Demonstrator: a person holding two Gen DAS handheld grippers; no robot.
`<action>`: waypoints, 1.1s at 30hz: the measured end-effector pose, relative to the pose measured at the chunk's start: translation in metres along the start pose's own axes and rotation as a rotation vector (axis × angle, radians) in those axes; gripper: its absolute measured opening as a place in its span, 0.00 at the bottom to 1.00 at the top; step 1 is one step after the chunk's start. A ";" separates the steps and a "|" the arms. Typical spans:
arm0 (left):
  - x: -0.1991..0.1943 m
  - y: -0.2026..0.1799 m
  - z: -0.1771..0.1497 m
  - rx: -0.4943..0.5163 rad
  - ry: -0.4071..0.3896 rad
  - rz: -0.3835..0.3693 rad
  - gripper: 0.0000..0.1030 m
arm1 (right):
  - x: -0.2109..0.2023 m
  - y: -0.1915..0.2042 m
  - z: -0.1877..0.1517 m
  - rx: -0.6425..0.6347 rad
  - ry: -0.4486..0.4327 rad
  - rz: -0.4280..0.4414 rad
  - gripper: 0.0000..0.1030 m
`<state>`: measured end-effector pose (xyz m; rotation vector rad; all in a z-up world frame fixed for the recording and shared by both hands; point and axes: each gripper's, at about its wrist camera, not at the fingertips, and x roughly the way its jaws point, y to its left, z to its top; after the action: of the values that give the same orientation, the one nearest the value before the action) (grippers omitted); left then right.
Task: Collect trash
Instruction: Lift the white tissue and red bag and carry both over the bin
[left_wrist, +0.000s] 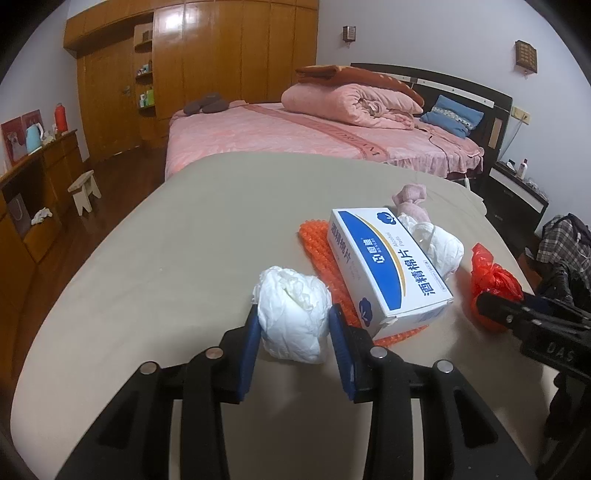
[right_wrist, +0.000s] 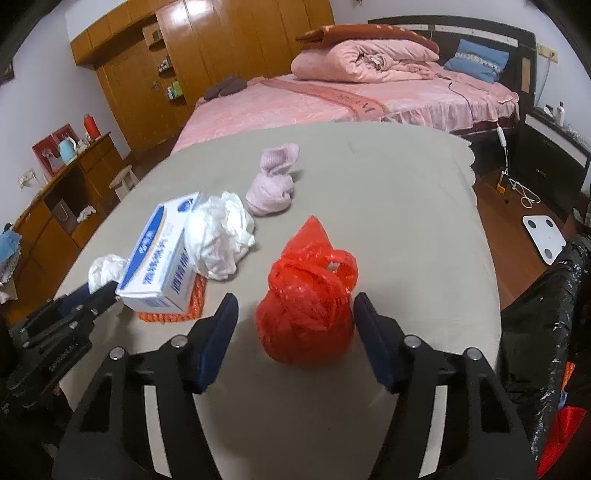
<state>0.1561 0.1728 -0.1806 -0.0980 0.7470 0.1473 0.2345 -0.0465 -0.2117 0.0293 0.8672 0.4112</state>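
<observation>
The left tool is clamped on a crumpled white wad, its 2 pads pressed to the wad's sides on the beige desk. The right tool stands partly open around a red plastic bag, the right pad just beside it, the left pad apart. A blue-and-white box lies left of the right tool.

red plastic bag between parted right gripper fingers, beige table
</observation>
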 end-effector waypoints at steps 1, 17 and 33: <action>0.000 -0.001 0.000 0.004 0.000 0.000 0.36 | 0.002 -0.001 -0.001 -0.001 0.010 0.004 0.49; 0.003 -0.002 0.000 0.006 0.012 0.011 0.36 | 0.001 0.005 -0.003 -0.013 0.010 -0.002 0.39; -0.053 -0.021 0.000 0.018 -0.085 -0.028 0.36 | -0.061 0.011 0.002 -0.035 -0.079 0.052 0.39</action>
<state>0.1211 0.1472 -0.1431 -0.0842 0.6621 0.1174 0.1974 -0.0581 -0.1640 0.0355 0.7826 0.4709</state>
